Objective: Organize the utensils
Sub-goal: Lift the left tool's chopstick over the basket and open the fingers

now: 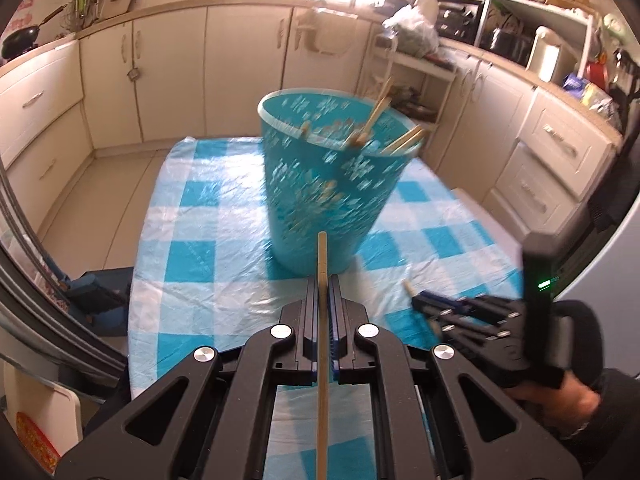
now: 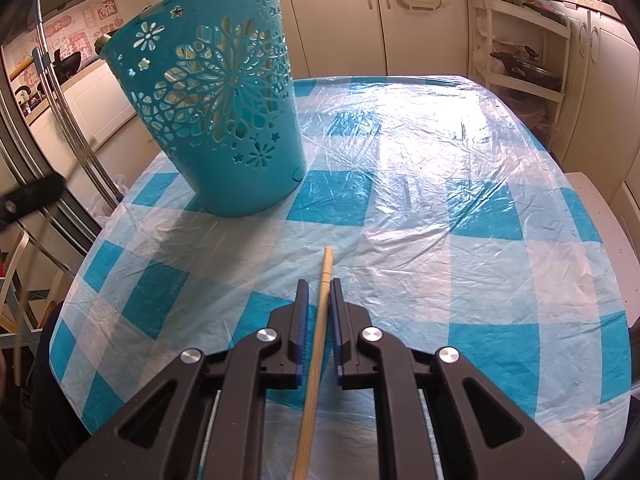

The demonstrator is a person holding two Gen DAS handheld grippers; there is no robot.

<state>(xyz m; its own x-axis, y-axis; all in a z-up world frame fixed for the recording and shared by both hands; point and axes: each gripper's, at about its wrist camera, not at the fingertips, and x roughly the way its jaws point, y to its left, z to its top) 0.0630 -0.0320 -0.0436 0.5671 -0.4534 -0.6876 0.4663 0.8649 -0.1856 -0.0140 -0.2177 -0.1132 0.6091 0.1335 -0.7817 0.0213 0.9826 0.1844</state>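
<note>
One chopstick (image 1: 322, 256) protrudes past clamped fingers (image 1: 334, 300) (left).

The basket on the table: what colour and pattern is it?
Teal basket, with cut-out flowers and stars; sharpest in the right wrist view.

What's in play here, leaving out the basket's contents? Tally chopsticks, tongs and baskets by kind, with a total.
Chopsticks: 2, left chopstick, right chopstick
Tongs: 2, left tongs, right tongs
Basket: 1
Total: 5

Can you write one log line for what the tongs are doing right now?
left tongs: shut on chopstick | right tongs: holding another chopstick | basket: upright on table, chopsticks inside
</note>
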